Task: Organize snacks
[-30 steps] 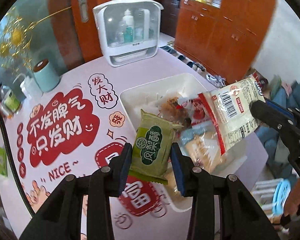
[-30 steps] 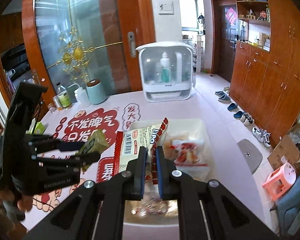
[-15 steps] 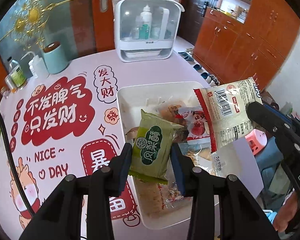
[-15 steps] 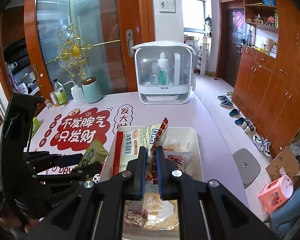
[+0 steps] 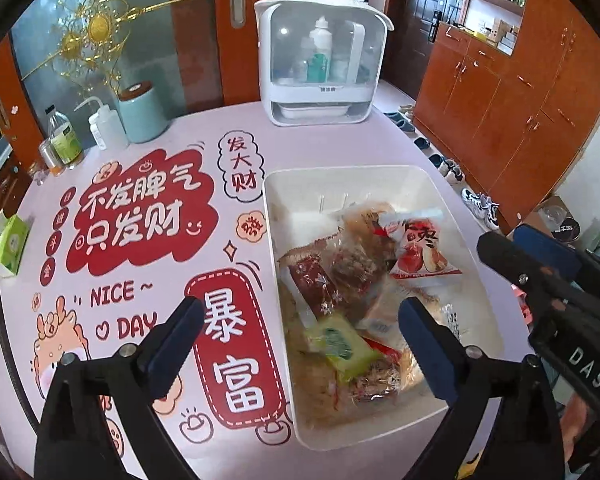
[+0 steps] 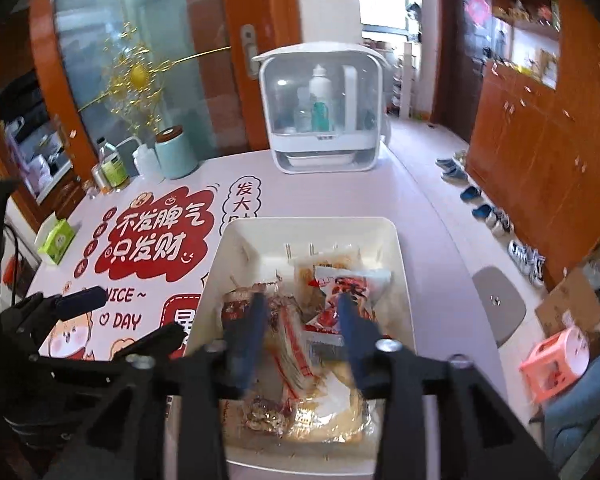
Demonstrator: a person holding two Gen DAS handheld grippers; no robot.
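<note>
1. In the white bin (image 5: 380, 176) at table's right: snack packets piled loose. Green packet (image 5: 342, 346) lies near end, red-print pouch (image 5: 418, 254) far right.
2. Left gripper (image 5: 300, 344) jaws just sprang wide, nothing between. Right gripper (image 6: 302, 334) jaws also just parted; striped bag (image 6: 292, 344) lies under them, unpinched.
3. Packets prob. light, crinkly, slippery; contents crushable. Pinch a sealed edge, not the middle.

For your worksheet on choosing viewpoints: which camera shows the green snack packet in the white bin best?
The left wrist view: the green snack packet lies unobstructed in the white bin. In the right wrist view I cannot pick it out.
</note>
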